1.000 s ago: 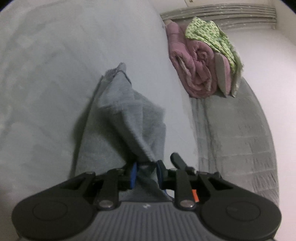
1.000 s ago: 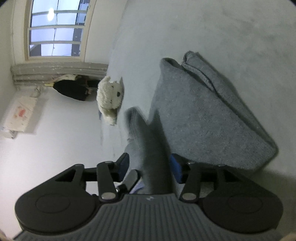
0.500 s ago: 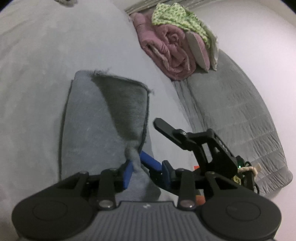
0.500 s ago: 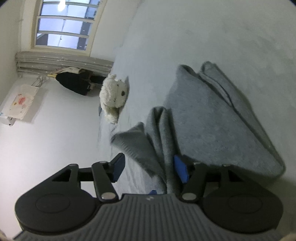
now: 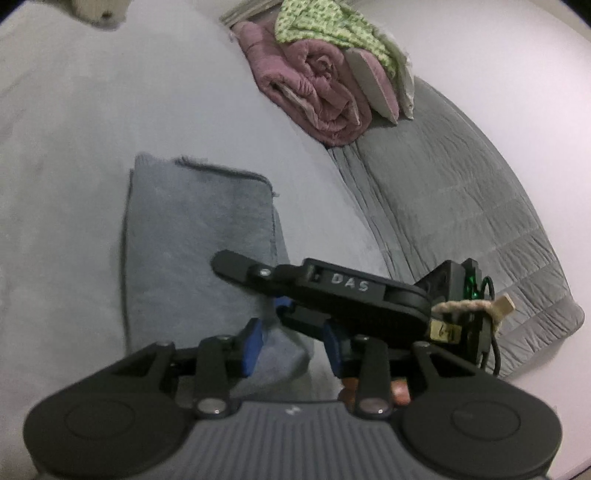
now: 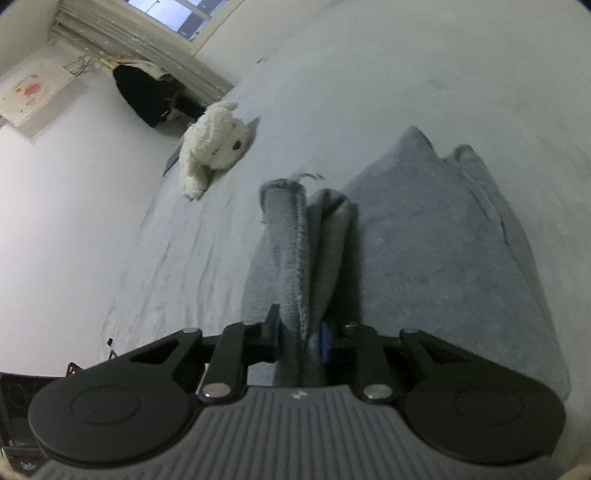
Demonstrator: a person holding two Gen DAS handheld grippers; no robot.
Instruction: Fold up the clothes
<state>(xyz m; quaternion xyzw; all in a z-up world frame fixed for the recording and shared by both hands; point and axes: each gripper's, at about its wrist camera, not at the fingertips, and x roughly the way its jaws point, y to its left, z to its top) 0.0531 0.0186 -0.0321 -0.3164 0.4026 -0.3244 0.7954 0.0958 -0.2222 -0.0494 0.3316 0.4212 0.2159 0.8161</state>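
A grey garment [image 5: 195, 240] lies folded flat on the pale bed [image 5: 74, 129]. My left gripper [image 5: 292, 347] hovers open over its near edge, with cloth lying loose beneath the blue pads. One black finger [image 5: 236, 266] of the right gripper crosses in front of the left one. In the right wrist view my right gripper [image 6: 300, 336] is shut on a bunched fold of the grey garment [image 6: 424, 258]. That fold rises from the pads, and the rest spreads to the right.
A rolled pink quilt [image 5: 317, 92] with a green patterned cloth [image 5: 332, 29] on top sits at the far end. A grey quilted blanket [image 5: 461, 221] runs along the right. A white plush toy [image 6: 214, 147] and a dark bundle [image 6: 147, 96] lie near the window.
My left gripper has opened and let the garment drop flat. My right gripper was open half a second ago and has closed on a fold. It now crosses in front of the left gripper.
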